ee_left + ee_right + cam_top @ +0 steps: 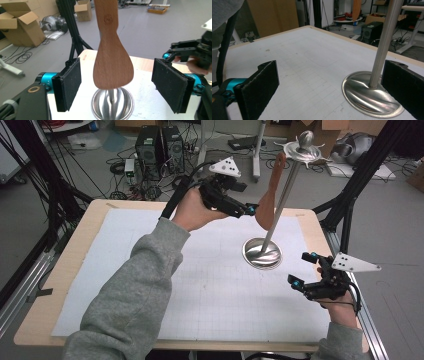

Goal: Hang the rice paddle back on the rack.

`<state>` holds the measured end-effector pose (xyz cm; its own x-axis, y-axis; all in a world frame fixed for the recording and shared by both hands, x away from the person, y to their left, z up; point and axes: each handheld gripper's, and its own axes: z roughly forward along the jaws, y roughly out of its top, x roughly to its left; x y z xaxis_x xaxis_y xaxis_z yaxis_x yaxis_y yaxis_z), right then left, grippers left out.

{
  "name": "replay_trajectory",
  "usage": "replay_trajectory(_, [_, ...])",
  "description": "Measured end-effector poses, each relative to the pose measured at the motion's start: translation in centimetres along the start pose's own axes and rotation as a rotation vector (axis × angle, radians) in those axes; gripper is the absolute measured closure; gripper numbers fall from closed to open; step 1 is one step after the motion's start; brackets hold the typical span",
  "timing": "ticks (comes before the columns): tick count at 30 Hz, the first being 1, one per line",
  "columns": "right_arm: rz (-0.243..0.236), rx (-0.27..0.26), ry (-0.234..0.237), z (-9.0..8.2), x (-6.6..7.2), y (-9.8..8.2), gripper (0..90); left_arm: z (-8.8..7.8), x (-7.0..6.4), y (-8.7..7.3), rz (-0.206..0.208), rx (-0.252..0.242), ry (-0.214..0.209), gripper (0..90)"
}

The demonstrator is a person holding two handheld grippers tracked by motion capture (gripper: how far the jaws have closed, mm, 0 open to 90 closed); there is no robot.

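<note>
A wooden spatula (267, 205) hangs by its handle from the top of a steel stand (283, 195), with its blade just above the stand's round base (262, 253). My left gripper (252, 210) is raised at the blade, held by a hand in a grey sleeve. In the left gripper view the spatula (112, 62) hangs between the jaws of my left gripper (117, 75), which are open, and both pads stand clear of the wood. My right gripper (302, 269) stays open low at the table's right side. In its own view my right gripper (329, 82) has nothing between its pads, and the stand's base (367, 92) lies ahead on the right.
A white gridded mat (200, 285) covers the wooden table (80, 245). Black frame legs (350, 195) stand by the right far corner. Computer towers (160, 145), cables and cardboard boxes lie on the floor beyond the far edge.
</note>
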<state>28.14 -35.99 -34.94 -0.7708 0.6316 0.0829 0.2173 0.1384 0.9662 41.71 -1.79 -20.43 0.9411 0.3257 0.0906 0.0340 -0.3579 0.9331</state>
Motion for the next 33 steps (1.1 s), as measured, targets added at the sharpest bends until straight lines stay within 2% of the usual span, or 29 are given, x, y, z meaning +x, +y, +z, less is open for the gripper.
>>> replay_trajectory(6, [-0.005,0.004,0.003,0.3,0.1,0.1,0.2,-1.0,-0.3,-1.6,0.004,0.005,0.003,20.3])
replay_trajectory(12, [-0.011,0.002,-0.001,0.2,0.1,0.2,0.2,-2.3,-0.7,-2.8,0.003,-0.032,0.022,15.2])
replay_trajectory(20, [-0.018,0.008,-0.002,0.5,0.4,0.4,0.3,-3.9,-1.0,-4.6,-0.009,-0.037,0.044,15.1])
replay_trajectory(22, [-0.019,0.011,-0.001,0.5,0.4,0.4,0.3,-4.3,-1.0,-5.1,-0.013,-0.029,0.065,15.2])
replay_trajectory(24, [-0.022,0.011,-0.001,0.6,0.5,0.4,0.3,-4.7,-0.9,-5.7,-0.011,-0.022,0.107,15.4])
replay_trajectory(33, [-0.028,0.014,-0.007,1.1,0.7,0.5,0.2,-7.1,-0.4,-8.5,-0.064,-0.014,0.16,15.5])
